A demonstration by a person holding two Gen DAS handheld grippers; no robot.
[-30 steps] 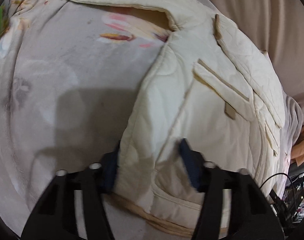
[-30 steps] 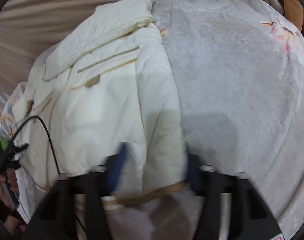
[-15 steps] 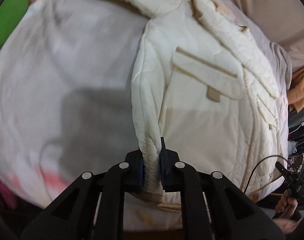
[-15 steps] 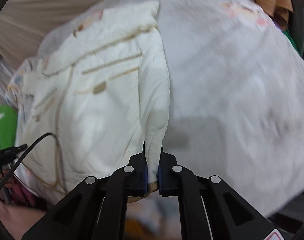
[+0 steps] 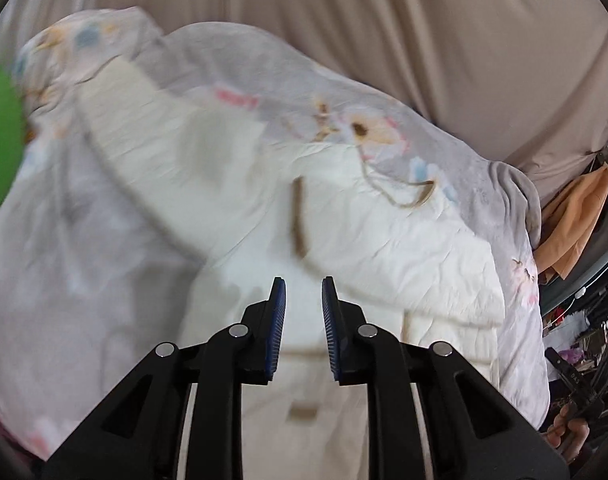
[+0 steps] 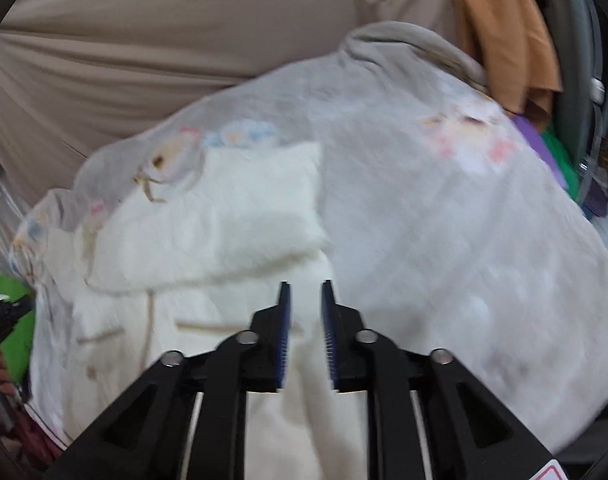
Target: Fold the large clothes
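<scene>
Beige curtain [image 5: 384,40] hanging across the back, grey floral blanket [image 6: 444,220] covering the bed, orange cloth [image 6: 504,32] hanging at bed's right edge.

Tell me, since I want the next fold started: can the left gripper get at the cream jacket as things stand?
Probably yes. The left gripper hangs just above the cream jacket, jaws apart and empty, with nothing between them.

1. Cream jacket [image 5: 404,248]: motion-blurred left of left gripper [image 5: 303,286] tips; hem cut off behind fingers at bottom edge.
2. Right view: jacket [image 6: 224,232] blurred ahead of right gripper [image 6: 305,289]; seams unreadable.
3. Blanket [image 6: 444,220] print smeared right of fingers.
4. Clutter [image 5: 584,332] far right of left fingers too small to ID.
</scene>
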